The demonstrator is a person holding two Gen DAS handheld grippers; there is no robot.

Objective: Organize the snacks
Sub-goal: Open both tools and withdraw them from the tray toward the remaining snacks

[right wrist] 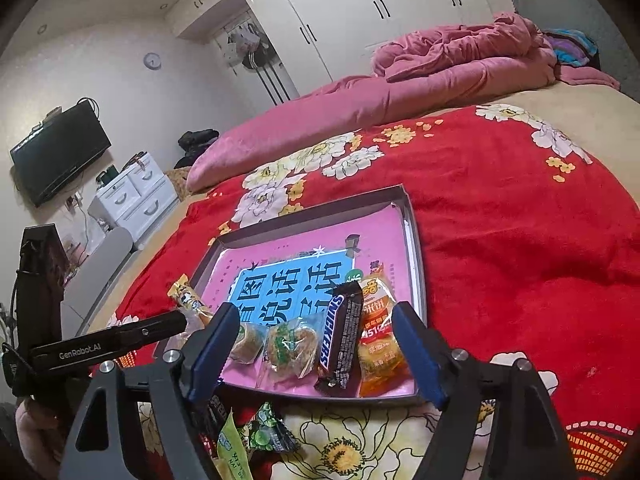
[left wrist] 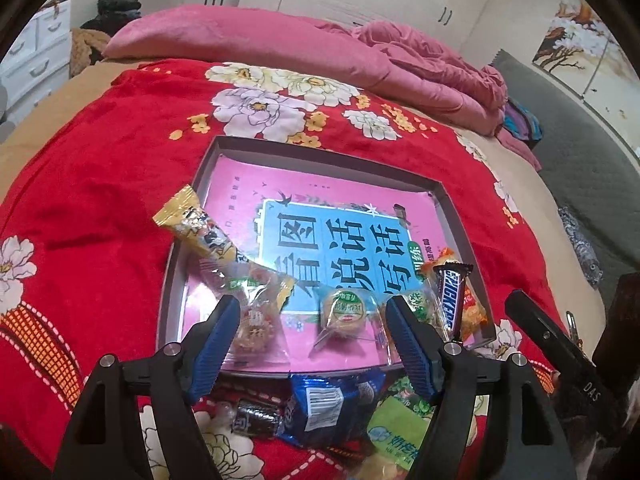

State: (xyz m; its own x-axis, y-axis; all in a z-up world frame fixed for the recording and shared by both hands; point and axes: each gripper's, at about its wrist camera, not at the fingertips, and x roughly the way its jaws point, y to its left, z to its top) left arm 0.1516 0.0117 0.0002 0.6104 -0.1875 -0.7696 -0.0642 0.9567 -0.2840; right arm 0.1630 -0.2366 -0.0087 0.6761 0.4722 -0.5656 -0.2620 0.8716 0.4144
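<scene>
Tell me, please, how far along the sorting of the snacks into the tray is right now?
Partly done. Lying in the tray are a Snickers bar, an orange snack pack and clear-wrapped pastries; a yellow-wrapped snack leans over its left rim. Nothing is in hand: the left tool and right tool are both open and empty. A blue packet, a green packet and a dark candy remain on the blanket.

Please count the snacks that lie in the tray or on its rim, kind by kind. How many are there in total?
Snickers bar: 1
Orange packet: 1
Long yellow packet, lying across the tray rim: 1
Clear-wrapped pastries: 3
Total: 6
</scene>
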